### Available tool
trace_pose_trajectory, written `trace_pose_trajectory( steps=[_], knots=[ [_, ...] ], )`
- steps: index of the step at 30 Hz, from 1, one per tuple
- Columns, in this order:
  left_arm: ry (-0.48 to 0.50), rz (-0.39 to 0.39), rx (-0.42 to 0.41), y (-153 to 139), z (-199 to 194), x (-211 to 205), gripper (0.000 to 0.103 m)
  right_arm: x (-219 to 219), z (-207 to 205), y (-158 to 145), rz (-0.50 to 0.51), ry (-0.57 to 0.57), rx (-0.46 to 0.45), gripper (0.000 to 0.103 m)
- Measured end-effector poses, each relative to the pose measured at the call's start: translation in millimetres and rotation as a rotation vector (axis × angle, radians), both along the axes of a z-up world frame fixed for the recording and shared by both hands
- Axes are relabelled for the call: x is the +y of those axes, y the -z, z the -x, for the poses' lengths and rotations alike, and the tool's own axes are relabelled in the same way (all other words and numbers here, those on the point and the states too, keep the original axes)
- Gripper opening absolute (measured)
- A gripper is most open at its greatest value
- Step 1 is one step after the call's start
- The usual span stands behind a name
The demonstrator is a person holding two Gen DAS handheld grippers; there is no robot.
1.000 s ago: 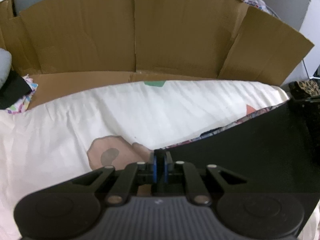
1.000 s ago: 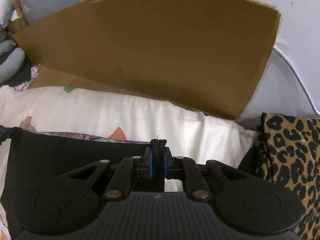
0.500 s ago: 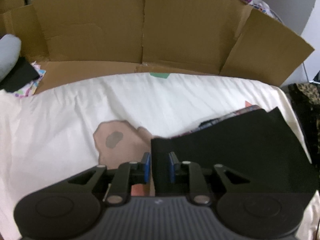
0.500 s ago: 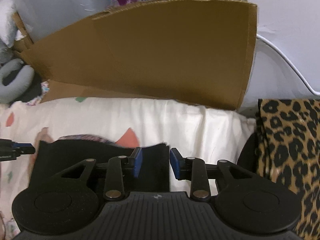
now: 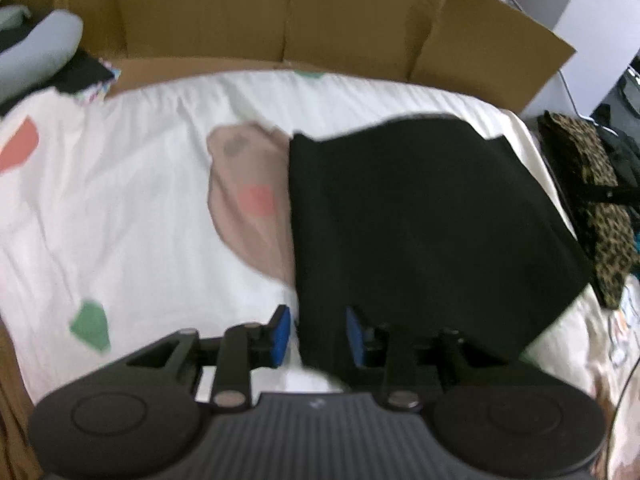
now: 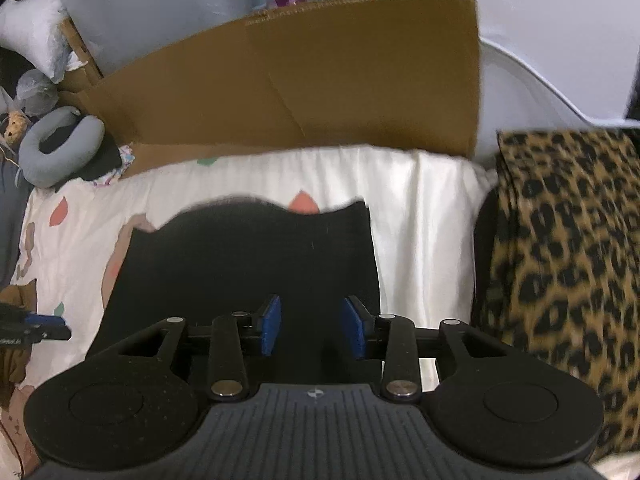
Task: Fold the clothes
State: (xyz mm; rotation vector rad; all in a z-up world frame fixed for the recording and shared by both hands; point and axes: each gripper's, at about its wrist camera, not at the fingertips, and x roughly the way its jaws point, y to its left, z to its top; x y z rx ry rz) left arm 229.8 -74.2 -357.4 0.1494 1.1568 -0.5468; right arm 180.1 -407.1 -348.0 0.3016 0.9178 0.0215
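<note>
A black garment (image 5: 420, 216) lies flat on the white patterned bedsheet (image 5: 120, 200); it also shows in the right wrist view (image 6: 248, 260). My left gripper (image 5: 318, 336) is open, its blue pads on either side of the garment's near left corner, a little above it. My right gripper (image 6: 312, 326) is open over the garment's near right part. The tip of the left gripper shows at the left edge of the right wrist view (image 6: 36, 326).
Brown cardboard panels (image 5: 280, 12) stand along the bed's far side, also in the right wrist view (image 6: 320, 80). A leopard-print cloth (image 6: 560, 260) lies to the right. A grey neck pillow (image 6: 56, 144) lies at the far left. White wall and cable at the right.
Both grippers were shut on the black garment's edge a second ago. They have opened, let it drop flat on the sheet, and pulled back and up.
</note>
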Motion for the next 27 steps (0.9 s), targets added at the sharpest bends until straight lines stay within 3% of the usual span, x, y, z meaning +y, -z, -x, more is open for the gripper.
trace_pose_trajectory(
  steps=[8,15,21,27],
  knots=[
    [0.032,0.041,0.076,22,29,-5,0.034,-4,41,12,-0.020,0.072,0.046,0.042],
    [0.057,0.040,0.134,43,46,-9,0.033,-14,68,38,-0.117,0.159,0.113,0.042],
    [0.112,0.004,0.123,55,64,-17,0.034,-22,83,65,-0.255,0.222,0.157,0.042],
    [0.144,-0.029,0.057,65,73,-27,0.036,-30,90,97,-0.445,0.321,0.178,0.049]
  ],
)
